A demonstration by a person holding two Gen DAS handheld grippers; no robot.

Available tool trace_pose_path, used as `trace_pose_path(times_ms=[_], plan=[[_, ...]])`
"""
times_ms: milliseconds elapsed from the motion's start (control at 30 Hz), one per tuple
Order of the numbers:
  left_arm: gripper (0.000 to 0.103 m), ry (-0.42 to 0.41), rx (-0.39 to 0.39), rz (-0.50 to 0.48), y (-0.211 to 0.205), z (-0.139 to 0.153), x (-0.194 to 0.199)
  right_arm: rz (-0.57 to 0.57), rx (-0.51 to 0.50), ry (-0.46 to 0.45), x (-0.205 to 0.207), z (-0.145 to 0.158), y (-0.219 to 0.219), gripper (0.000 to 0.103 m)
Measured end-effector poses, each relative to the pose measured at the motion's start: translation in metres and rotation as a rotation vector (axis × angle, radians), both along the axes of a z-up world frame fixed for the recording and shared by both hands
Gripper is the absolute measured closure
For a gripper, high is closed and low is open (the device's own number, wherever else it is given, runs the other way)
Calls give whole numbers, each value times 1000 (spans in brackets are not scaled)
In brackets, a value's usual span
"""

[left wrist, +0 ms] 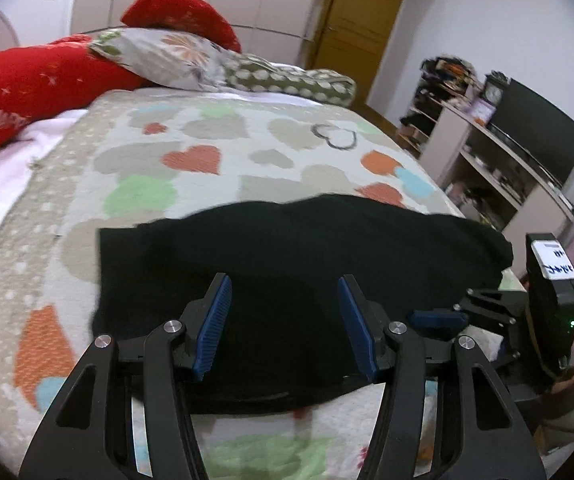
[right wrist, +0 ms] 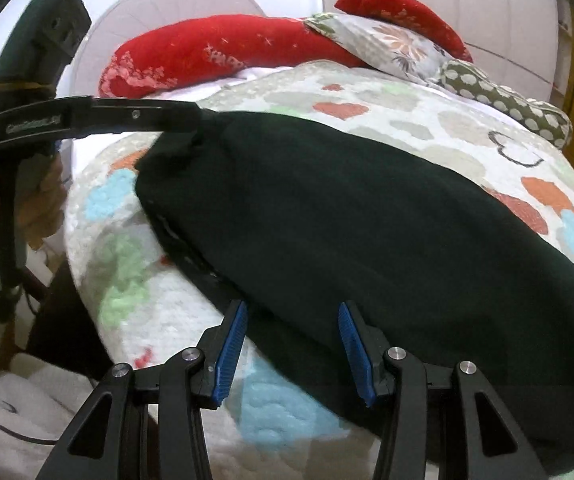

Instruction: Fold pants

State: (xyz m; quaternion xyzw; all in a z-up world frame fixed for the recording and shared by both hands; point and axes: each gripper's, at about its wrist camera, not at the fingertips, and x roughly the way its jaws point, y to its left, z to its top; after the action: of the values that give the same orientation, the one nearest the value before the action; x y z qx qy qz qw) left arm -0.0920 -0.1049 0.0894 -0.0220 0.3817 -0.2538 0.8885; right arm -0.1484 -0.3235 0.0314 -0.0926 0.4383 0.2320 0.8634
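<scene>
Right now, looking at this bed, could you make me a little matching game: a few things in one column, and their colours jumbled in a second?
Things:
1. pants
2. long pillow
3. gripper pads
4. door

Colours:
A. blue
B. yellow-brown
C. black
D. red

Pairs: 1-C, 2-D, 3-A, 4-B
</scene>
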Motion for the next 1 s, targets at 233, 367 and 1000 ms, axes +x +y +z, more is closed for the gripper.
trace_pose_path(times_ms=[233,367,1000], plan=[[48,55,26,-11,-11,-16,4,-13,12,-40,9,-9,-1,80],[48,43,28,-2,-6,-10,2,-17,73,-23,6,5,-2,92],[48,28,70,-140,-64,-8,3,-491,194,-124,-34,78,-162,66]])
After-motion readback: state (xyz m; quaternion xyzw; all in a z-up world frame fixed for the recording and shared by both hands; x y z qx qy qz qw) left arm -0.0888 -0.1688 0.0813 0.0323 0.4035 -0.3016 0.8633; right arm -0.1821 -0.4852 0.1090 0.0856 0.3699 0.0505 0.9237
